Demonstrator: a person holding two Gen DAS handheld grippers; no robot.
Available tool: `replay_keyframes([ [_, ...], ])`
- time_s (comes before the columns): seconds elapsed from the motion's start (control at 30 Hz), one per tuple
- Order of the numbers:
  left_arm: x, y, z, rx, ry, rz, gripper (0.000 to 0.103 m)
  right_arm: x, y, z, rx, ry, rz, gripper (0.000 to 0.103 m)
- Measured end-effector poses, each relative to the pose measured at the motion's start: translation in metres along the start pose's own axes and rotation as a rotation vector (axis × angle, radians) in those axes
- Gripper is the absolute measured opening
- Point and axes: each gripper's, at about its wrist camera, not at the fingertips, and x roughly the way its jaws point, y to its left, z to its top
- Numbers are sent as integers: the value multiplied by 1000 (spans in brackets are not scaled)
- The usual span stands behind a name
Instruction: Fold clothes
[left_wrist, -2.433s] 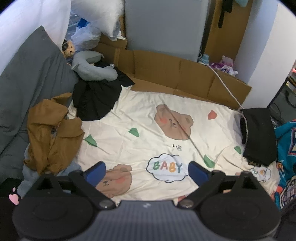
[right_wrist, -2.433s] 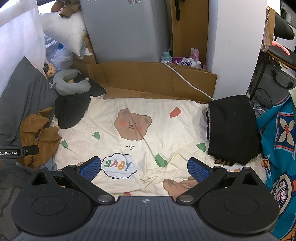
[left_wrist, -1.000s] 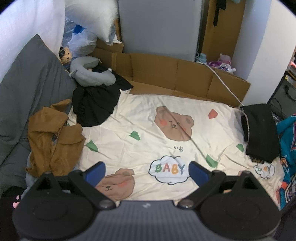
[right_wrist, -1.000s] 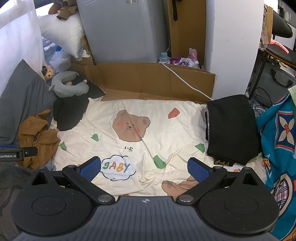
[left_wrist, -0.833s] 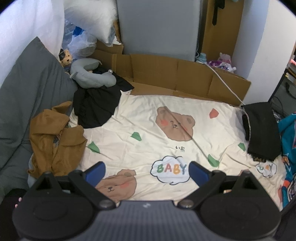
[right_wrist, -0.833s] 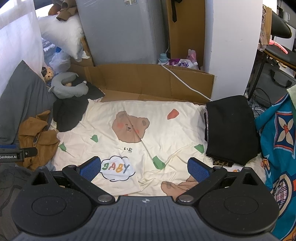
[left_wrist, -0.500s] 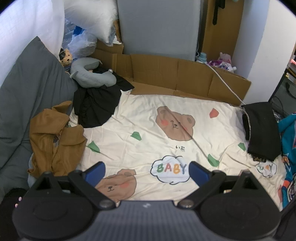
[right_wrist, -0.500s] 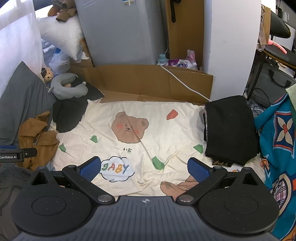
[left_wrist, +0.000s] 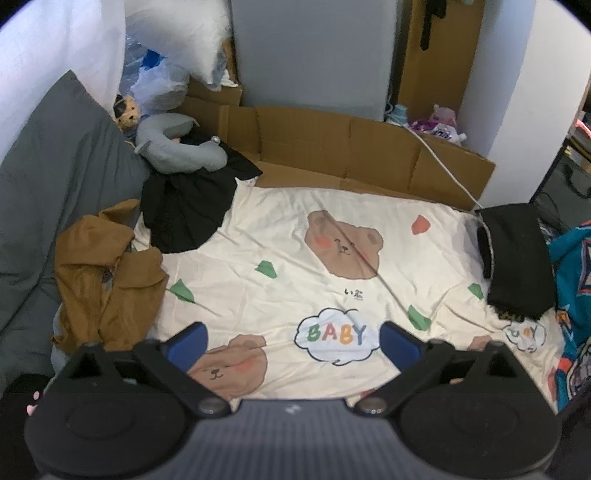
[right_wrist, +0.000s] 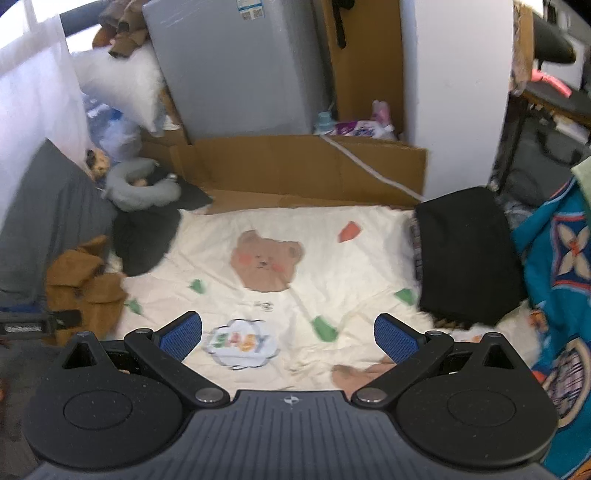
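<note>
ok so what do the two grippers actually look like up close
Both look alike: the left gripper and right gripper have matte black bodies with two round discs, a ribbed grey centre plate, silver pivot pins, and angled black fingers tipped with blue textured pads.

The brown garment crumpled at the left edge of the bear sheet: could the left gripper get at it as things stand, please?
Probably yes. The left gripper is open and empty, and the brown garment lies uncovered just ahead to its left, nothing over it. The black garment beside it sits farther back, off the path.
</note>
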Motion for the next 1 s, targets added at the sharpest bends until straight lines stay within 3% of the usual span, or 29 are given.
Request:
replay_keyframes([
  [0.43,-19,-2,10,1,-28,-58,102,-8,-4,0,12,-4,-22,103],
  [1.0,-40,6,21,-10,-85,-61,102,-28,-11,6,7,-46,-41,103],
])
